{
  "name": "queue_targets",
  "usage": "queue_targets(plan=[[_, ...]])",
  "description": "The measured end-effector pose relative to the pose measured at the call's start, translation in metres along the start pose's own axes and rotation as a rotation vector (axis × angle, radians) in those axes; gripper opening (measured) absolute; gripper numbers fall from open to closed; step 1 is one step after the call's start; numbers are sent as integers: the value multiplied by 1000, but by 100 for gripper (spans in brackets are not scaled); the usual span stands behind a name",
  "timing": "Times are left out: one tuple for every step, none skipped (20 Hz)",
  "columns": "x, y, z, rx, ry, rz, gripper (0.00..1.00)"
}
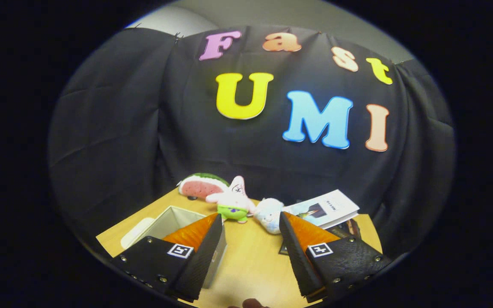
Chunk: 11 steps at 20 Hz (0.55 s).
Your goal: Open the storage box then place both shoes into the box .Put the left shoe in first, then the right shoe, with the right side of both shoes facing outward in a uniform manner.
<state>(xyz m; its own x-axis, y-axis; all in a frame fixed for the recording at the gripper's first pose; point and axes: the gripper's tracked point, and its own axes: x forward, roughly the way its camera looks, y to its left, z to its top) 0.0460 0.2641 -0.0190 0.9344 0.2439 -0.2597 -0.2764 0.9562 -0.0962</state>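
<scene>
My gripper (pixel 250 220) is open, its two fingers spread wide above the wooden table (pixel 250 261), with nothing between them. The storage box (pixel 173 220), pale grey and open at the top, stands behind and partly under the left finger (pixel 199 244). A white lid-like piece (pixel 137 233) lies just left of the box. A small dark rounded thing (pixel 253 303) peeks in at the table's near edge between the fingers; I cannot tell what it is.
Beyond the fingers, near the cloth wall, lie a watermelon-slice plush (pixel 199 186), a pink starfish plush (pixel 233 201) and a pale blue plush (pixel 270 214). A white booklet (pixel 325 208) rests on a dark object (pixel 349 229) behind the right finger.
</scene>
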Motion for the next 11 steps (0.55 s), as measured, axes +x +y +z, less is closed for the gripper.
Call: queue_targets(plan=[[-9, -13, 7, 7, -26, -20, 82], [-17, -22, 9, 23, -40, -28, 82], [-28, -28, 10, 45, -50, -26, 82], [-38, -35, 10, 59, -59, -28, 83], [-48, -44, 9, 56, -80, -39, 82], [-55, -55, 5, 45, -87, -61, 83], [-66, -63, -1, 38, -92, -77, 83], [-78, -71, -11, 33, -87, -81, 84], [-86, -77, -17, 36, -84, -76, 84], [-92, -80, -20, 42, -84, -64, 84], [-100, -82, -26, 42, -87, -45, 84]])
